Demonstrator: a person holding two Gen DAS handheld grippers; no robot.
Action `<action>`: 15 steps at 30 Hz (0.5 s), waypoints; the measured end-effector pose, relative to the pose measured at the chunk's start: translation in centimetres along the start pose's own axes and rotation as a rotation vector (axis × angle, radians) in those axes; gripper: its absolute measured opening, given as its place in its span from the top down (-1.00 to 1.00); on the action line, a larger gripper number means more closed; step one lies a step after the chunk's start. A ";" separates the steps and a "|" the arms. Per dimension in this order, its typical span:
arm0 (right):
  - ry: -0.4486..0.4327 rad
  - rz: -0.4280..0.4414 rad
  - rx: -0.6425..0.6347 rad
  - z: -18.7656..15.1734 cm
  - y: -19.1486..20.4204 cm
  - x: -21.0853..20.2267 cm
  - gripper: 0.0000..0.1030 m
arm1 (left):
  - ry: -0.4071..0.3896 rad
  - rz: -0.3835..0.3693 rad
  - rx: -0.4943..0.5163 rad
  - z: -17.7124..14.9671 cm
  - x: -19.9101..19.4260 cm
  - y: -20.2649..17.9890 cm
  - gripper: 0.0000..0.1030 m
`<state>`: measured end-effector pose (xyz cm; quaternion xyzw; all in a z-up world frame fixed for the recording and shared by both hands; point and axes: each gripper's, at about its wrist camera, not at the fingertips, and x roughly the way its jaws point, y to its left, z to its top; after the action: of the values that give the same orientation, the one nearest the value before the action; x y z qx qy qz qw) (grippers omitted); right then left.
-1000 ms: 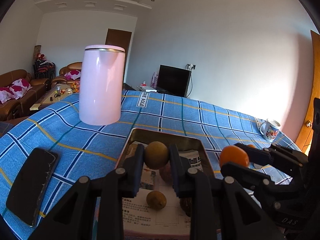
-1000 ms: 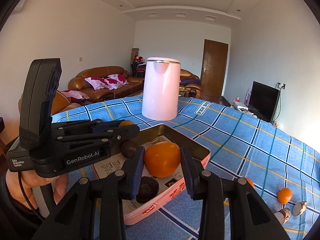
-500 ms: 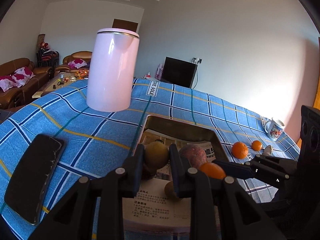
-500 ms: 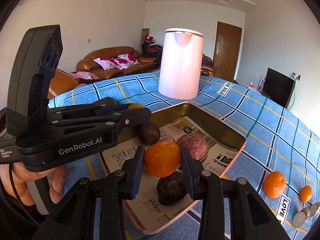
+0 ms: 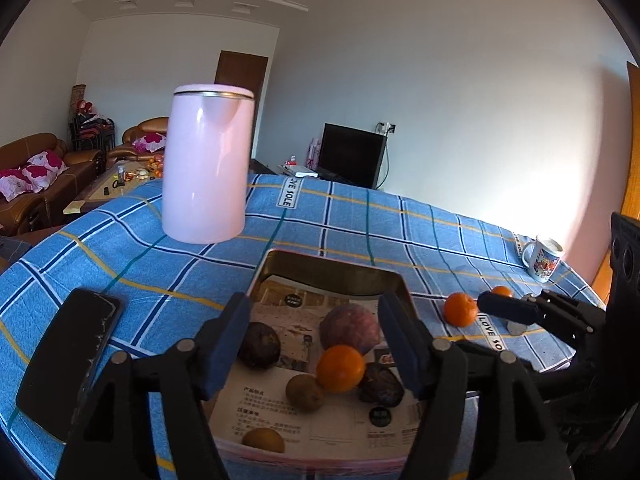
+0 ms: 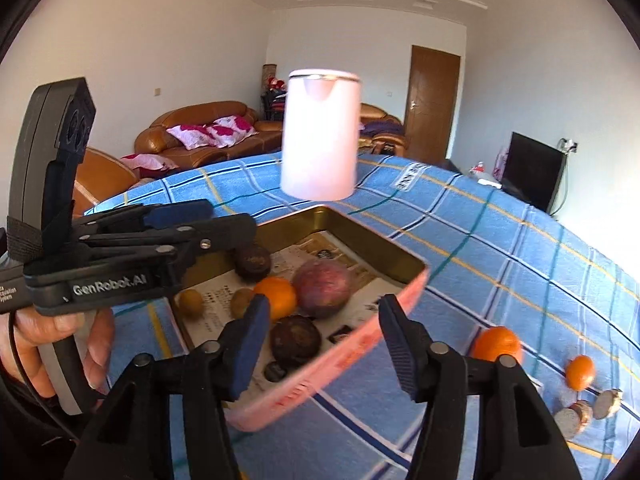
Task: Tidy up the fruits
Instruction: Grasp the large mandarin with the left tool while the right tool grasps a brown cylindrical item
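fruits sit mostly inside the tray (image 5: 332, 268), a shallow rectangular tin with a brassy inner wall, pink outside and a sheet of printed paper lining its floor. in it lie a bright orange (image 5: 340, 368), a dull purple-red round fruit (image 5: 349, 328), two dark wrinkled ones, a couple of small brown-green ones and a yellowish one at the near edge. two loose oranges (image 6: 496, 343) rest on the table (image 5: 360, 224) beside the tray, near a few shells or coins.

both tongs hover over the tray with nothing between their pads: the left tongs (image 5: 316, 340) are spreading apart, and the right tongs (image 6: 322, 340) are spreading too, each empty above the fruit.

risks from here, as i judge them: the fruits are round and smooth, so a nudge from a widening pad could roll one across the slick paper, or over the low rim. the two tools are close together, so they may knock each other when pulling away. the loose oranges sit on a soft checked cloth near the table edge and could roll off if clipped. the tall pink kettle (image 5: 206, 164), glossy and narrow-based, stands just behind the tray and could be tipped by a careless reach. a black phone (image 5: 68, 356) lies flat at the left.
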<state>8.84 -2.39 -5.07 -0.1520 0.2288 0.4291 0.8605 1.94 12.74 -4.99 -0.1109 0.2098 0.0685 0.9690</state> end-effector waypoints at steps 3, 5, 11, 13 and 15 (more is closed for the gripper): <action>-0.014 -0.089 0.054 -0.9 -4.2 -2.7 -0.23 | 0.002 -0.044 0.047 0.3 0.2 -2.8 -0.33; 0.000 -0.174 0.106 -1.9 -7.5 -4.0 -0.24 | 0.012 -0.072 0.089 0.4 0.6 -5.0 -0.33; 0.053 -0.324 0.292 -4.8 -15.6 -6.1 -0.24 | 0.067 -0.168 0.174 0.7 2.7 -11.0 -0.34; 0.094 -0.316 0.312 -5.6 -16.8 -5.8 -0.24 | 0.094 -0.180 0.199 0.9 3.9 -12.6 -0.33; 0.128 -0.294 0.325 -6.1 -17.5 -5.3 -0.24 | 0.127 -0.188 0.217 0.8 5.3 -13.9 -0.33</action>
<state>18.55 -18.95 -6.39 -0.0701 0.3242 0.2463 0.9107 9.56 -0.07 -3.89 -0.0288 0.2656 -0.0526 0.9622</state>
